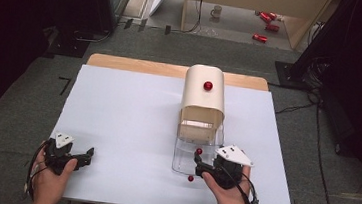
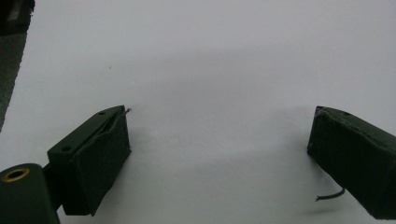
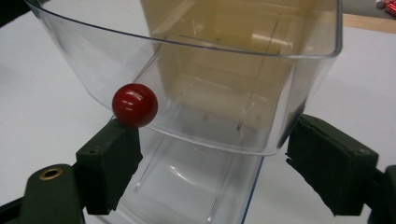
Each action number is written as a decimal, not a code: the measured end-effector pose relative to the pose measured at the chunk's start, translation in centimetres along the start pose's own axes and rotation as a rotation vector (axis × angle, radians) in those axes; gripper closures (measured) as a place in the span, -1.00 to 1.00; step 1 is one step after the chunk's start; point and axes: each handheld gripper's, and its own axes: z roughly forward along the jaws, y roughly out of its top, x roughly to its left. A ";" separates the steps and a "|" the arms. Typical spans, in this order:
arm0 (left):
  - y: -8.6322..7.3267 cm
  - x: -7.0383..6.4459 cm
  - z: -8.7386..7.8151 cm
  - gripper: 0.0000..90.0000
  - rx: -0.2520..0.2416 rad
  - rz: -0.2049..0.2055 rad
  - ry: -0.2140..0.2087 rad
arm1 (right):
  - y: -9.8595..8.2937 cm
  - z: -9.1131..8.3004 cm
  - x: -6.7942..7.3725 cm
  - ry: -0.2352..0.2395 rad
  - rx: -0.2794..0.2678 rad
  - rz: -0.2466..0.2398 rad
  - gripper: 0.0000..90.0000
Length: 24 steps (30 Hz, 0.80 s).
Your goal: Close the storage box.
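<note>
Right gripper [image 3: 212, 163] spread wide, straddling clear plastic drawer [image 3: 196, 93] with round glossy red knob [image 3: 134, 105]; left gripper [image 2: 219, 149] likewise agape over bare white table [image 1: 126, 127].

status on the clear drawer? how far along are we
Looks done: the clear drawer is pulled partway out of the beige cabinet. In hand: the right gripper is open at the drawer's front, one jaw just under its red knob, not clamped. The left gripper rests open on the table. Left: probably gripping the front and moving the drawer further; I can't tell which way.
</note>
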 end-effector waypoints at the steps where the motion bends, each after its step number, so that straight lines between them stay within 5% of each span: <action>1: 0.0 0.0 0.0 -0.88 0.000 0.000 0.000 | 0.3 0.3 0.0 -0.010 0.004 -0.002 -0.61; 6: 0.0 0.0 0.0 -0.88 0.000 0.000 0.000 | 1.5 1.7 -0.4 -0.048 0.018 0.017 -0.71; 24: 0.0 0.0 0.0 -0.88 0.001 0.001 -0.001 | 3.4 5.1 -1.9 -0.070 0.023 0.103 -0.75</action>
